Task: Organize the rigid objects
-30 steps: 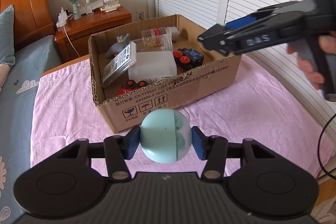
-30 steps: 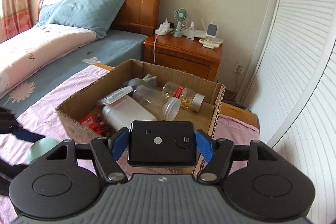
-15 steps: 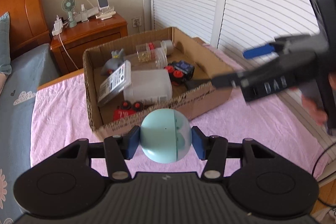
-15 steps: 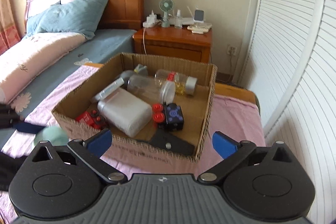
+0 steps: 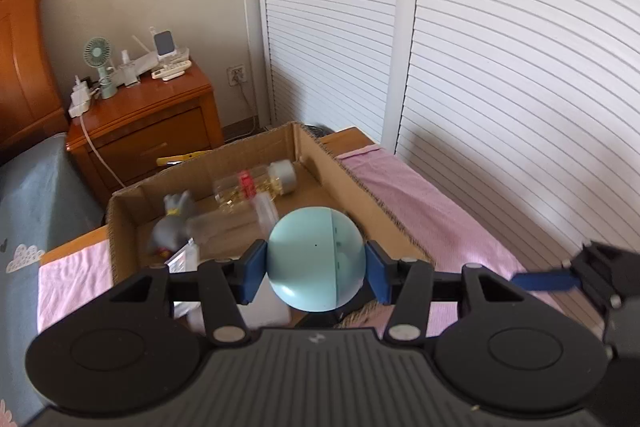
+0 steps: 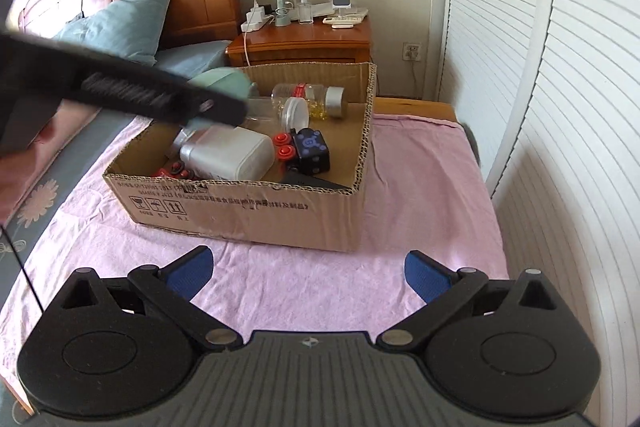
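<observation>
My left gripper (image 5: pixel 316 269) is shut on a pale teal ball (image 5: pixel 316 259) and hangs over the open cardboard box (image 6: pixel 240 211). The right wrist view shows that gripper (image 6: pixel 224 115) as a dark blur above the box's left half. Inside lie a white plastic container (image 6: pixel 232 155), a black cube with blue dots (image 6: pixel 310 151), a clear jar (image 6: pixel 308 99), a grey figurine (image 5: pixel 172 227) and a flat black device (image 6: pixel 308 182). My right gripper (image 6: pixel 308 269) is open and empty over the pink cloth (image 6: pixel 420 187), in front of the box. One of its blue fingers (image 5: pixel 544 281) shows at the right of the left wrist view.
A wooden nightstand (image 6: pixel 304 39) with a small fan and chargers stands behind the box. A bed with a blue pillow (image 6: pixel 124 23) runs along the left. White louvred doors (image 6: pixel 560 107) close off the right side. A person's hand (image 6: pixel 16 167) holds the left gripper.
My right gripper opened, left the flat black device in the box and drew back toward me. My left gripper carried the teal ball forward, from in front of the box to over it.
</observation>
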